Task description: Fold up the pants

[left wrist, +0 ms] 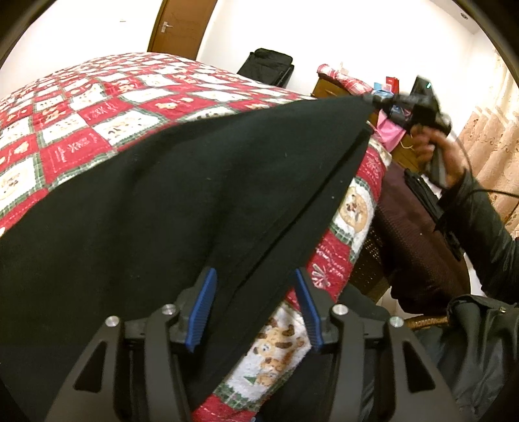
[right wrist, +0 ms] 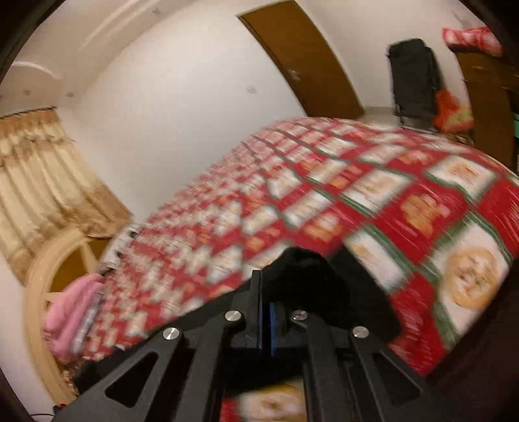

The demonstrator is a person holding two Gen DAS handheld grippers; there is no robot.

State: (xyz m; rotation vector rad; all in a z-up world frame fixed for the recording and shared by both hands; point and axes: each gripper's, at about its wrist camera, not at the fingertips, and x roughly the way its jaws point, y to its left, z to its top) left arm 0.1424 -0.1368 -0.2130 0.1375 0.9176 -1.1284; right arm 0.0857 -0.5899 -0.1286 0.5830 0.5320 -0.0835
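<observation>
Black pants (left wrist: pixel 181 181) lie spread across a bed with a red and white quilt (left wrist: pixel 81 107). In the left wrist view my left gripper (left wrist: pixel 254 308) stands open at the near edge of the pants. The cloth's folded edge runs between its blue pads (left wrist: pixel 202 308), and neither pad presses on it. At the far right corner, a hand holds my right gripper (left wrist: pixel 373 97), which is shut on the pants and lifts that corner taut. In the blurred right wrist view the right gripper (right wrist: pixel 267 289) has its jaws together, with a bunch of the black pants (right wrist: pixel 301 269) at its tips.
A wooden dresser (left wrist: pixel 331 86) with clutter and a black suitcase (left wrist: pixel 269 65) stand beyond the bed, near a brown door (left wrist: pixel 181 26). Curtains (right wrist: pixel 42 181), a cream headboard (right wrist: pixel 39 292) and pink cloth (right wrist: pixel 71 311) are at the bed's far side. A person's dark sleeve (left wrist: pixel 480 227) is at the right.
</observation>
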